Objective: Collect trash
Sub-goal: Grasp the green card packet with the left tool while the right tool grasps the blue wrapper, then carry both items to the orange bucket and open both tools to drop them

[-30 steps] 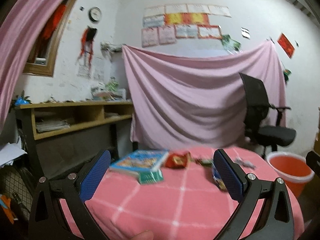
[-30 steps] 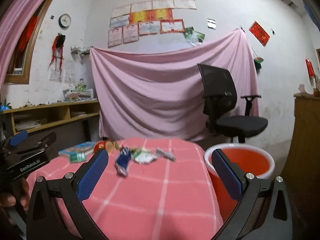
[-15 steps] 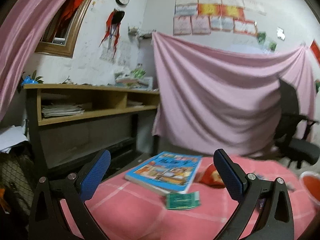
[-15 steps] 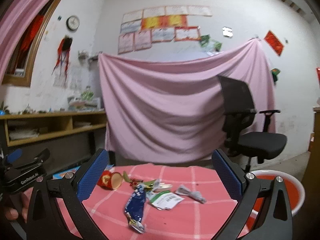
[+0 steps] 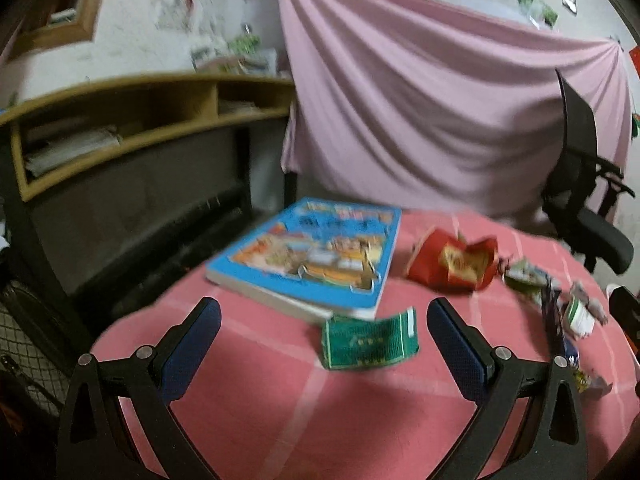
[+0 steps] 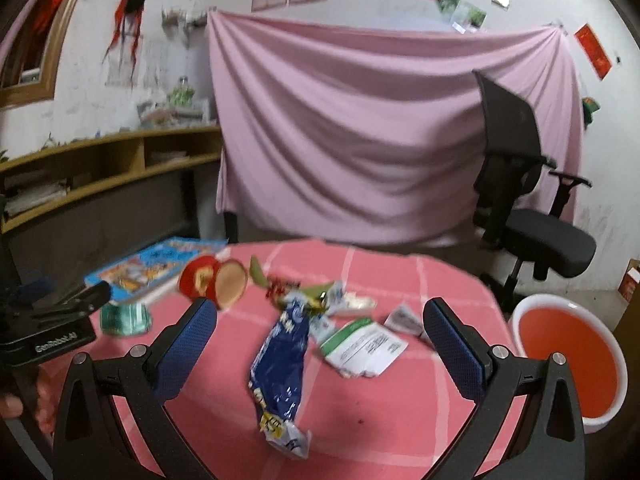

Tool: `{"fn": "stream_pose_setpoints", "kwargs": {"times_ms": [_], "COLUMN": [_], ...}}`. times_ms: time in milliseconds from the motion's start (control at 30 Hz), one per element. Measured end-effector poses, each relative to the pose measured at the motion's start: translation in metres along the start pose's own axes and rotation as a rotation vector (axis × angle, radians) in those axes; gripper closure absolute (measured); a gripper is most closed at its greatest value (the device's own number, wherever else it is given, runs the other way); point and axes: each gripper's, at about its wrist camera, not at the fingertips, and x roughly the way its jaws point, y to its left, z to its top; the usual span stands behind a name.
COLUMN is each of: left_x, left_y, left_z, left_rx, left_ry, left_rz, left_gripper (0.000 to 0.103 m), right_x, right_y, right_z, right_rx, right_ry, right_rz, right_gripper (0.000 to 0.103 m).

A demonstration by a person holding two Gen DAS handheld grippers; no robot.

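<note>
Trash lies on a pink checked table (image 6: pixel 400 432). A blue snack wrapper (image 6: pixel 282 364) lies between the fingers of my open, empty right gripper (image 6: pixel 320 344). Beside it lie a white and green packet (image 6: pixel 362 348), small crumpled wrappers (image 6: pixel 316 294) and a red paper cup (image 6: pixel 208 282) on its side. In the left wrist view a green packet (image 5: pixel 370 340) lies just ahead of my open, empty left gripper (image 5: pixel 324 344), with the red cup (image 5: pixel 454 266) further right. An orange bin (image 6: pixel 568 360) stands right of the table.
A blue picture book (image 5: pixel 316 256) lies at the table's far left. A black office chair (image 6: pixel 528 200) stands behind the bin. A wooden shelf desk (image 5: pixel 120 120) runs along the left wall. A pink sheet (image 6: pixel 380 128) hangs behind the table.
Both grippers have tilted down and moved closer over the table. The trash now sits nearer and larger in both views. Both stay open.
</note>
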Motion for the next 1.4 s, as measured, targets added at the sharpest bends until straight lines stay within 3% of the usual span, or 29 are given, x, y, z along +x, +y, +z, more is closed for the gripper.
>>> {"fn": "stream_pose_setpoints", "kwargs": {"times_ms": [233,400,500,700,767,833,933,1233,1400], "left_x": [0.029,0.036,0.037,0.034,0.034,0.032,0.029,0.011,-0.006], "left_y": [0.0,-0.002,-0.002,-0.002,-0.002,-0.002,-0.001,-0.002,-0.008], "left_z": [-0.003,-0.001,0.0,-0.002,-0.002,-0.002,-0.003,-0.009,-0.014], "left_rx": [-0.008,-0.009,-0.005,-0.011,-0.014,-0.017,-0.02,-0.041,-0.082], "left_ry": [0.158,0.198,0.203,0.191,0.188,0.186,0.178,0.147,0.124], "left_rz": [-0.045,-0.077,-0.074,-0.077,-0.082,-0.086,-0.094,-0.135,-0.187], "left_gripper": [0.002,0.003,0.013,0.037,0.051,0.06,0.062,0.067,0.067], "right_x": [0.023,0.035,0.047,0.063,0.063,0.063,0.064,0.055,0.03], "right_y": [0.0,-0.005,-0.005,-0.006,-0.008,-0.009,-0.012,-0.011,-0.017], "right_z": [-0.006,-0.012,-0.016,-0.022,-0.023,-0.023,-0.023,-0.022,-0.019], "right_rx": [0.008,0.033,0.043,0.058,0.073,0.082,0.092,0.093,0.103], "right_ry": [0.153,0.224,0.291,0.38,0.379,0.381,0.383,0.347,0.234], "right_rz": [0.08,0.144,0.19,0.254,0.258,0.26,0.271,0.296,0.29], "right_gripper": [0.001,0.02,0.023,0.048,0.051,0.061,0.068,0.071,0.072]}}
